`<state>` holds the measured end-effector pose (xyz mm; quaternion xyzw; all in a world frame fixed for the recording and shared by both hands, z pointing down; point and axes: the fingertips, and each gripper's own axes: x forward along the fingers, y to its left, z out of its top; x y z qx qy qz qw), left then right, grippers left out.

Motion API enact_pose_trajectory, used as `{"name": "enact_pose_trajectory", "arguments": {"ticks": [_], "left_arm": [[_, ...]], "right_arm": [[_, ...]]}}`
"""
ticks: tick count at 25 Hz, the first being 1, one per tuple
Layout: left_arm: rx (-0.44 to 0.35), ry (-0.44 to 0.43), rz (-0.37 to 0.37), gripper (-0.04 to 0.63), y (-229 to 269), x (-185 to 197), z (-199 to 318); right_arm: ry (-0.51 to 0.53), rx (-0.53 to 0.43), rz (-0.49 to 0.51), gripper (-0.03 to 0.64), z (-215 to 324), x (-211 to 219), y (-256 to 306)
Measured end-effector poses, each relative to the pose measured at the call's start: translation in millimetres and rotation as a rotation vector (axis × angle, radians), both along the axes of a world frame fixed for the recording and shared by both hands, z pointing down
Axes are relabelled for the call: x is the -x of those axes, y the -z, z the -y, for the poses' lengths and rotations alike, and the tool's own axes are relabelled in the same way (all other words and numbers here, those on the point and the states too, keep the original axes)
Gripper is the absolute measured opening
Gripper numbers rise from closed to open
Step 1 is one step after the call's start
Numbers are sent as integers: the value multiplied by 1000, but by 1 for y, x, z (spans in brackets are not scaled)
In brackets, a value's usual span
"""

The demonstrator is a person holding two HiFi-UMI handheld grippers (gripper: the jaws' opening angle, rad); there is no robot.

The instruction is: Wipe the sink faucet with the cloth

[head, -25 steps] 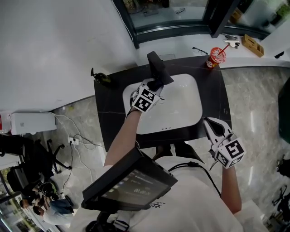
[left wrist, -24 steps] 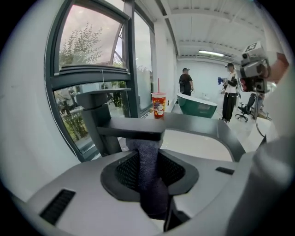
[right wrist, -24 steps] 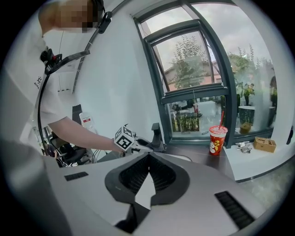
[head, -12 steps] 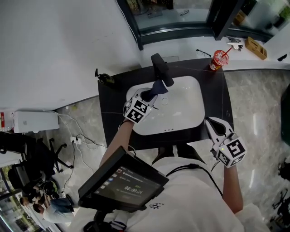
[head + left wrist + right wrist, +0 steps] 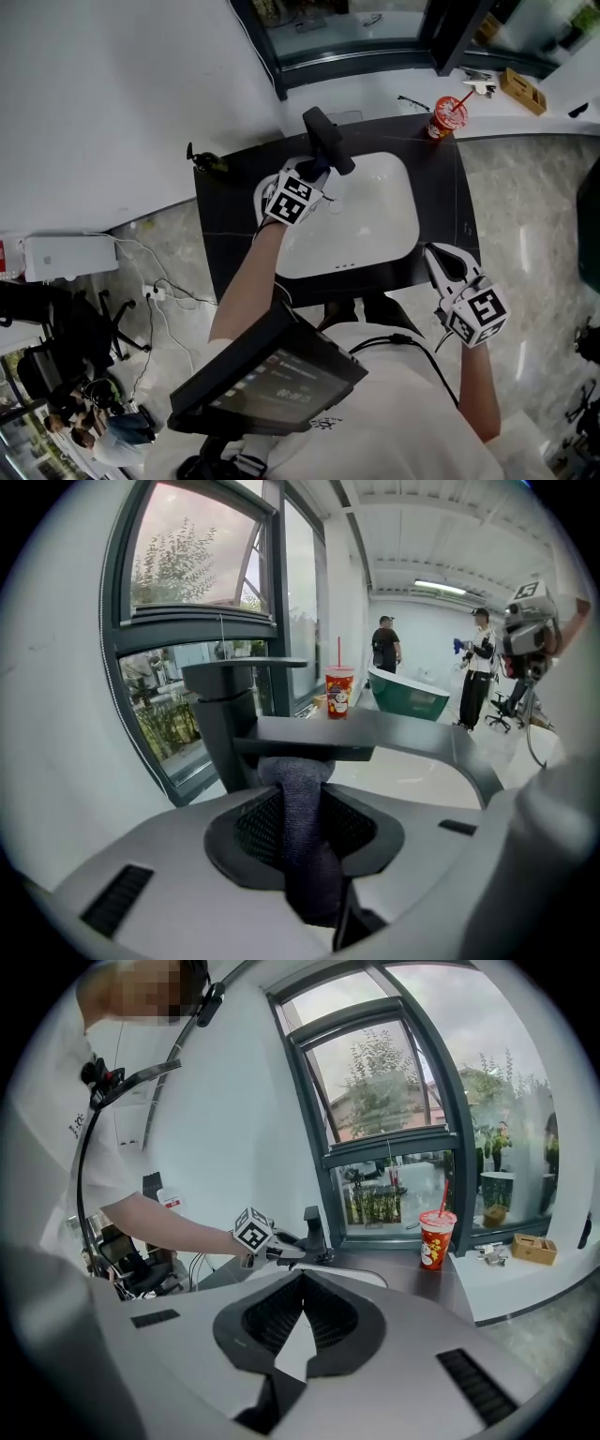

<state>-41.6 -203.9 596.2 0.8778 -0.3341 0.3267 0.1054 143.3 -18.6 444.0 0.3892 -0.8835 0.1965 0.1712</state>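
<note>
You have the cloth [image 5: 302,827] pinched in your left gripper [image 5: 316,176], its jaws clamped on the dark rolled strip. The strip's free end bunches up against the underside of the faucet [image 5: 325,141] spout. The cloth's long axis runs out along the jaws, from deep between them up to the spout. The faucet stands at the back of the white sink [image 5: 375,230], on the black counter [image 5: 217,239]. Its post is upright, and the flat spout is the long part. That spout lies level and points away from the wall, out over the basin and toward you. In the head view it slants from upper left to lower right. To wipe well, I judge that you should stroke along the spout's length, not across it, so that the wad stays pressed flat. Hold a firm pinch, because only 1 short end of cloth sticks out past the jaw tips. If it slides back, hard plastic will likely scrape the black finish. Work the underside first, then tilt the gripper to bring the cloth over the top face and around the post. Your right gripper [image 5: 439,264] hangs by the counter's front right corner, well apart from the faucet. Its jaw tips are pressed together on nothing.
</note>
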Motion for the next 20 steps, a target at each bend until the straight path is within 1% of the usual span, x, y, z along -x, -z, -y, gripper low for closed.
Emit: {"name": "enact_pose_trajectory", "arguments": {"ticks": [4,8,11,13,16,18,20], "left_arm": [[-6,-60,1,101,-4,-14,-19],[-4,-102,-46,101,-1,-29,-51],[-2,-104,-67,101,5,-32,-78],[-12,-70,-86,101,14,-27,-91],[-24,14,-103,101,26,-4,-106],[-32,80,-100,101,34,16,-111],[-46,167,-94,101,42,41,-114]], "right_arm": [[12,-6,5,3,1,3,2],[27,-13,12,3,3,9,6],[48,-16,16,3,4,15,7],[62,-15,20,3,3,19,7],[105,-21,36,3,5,34,10],[131,-31,59,3,9,45,16],[157,-42,75,3,13,55,21]]}}
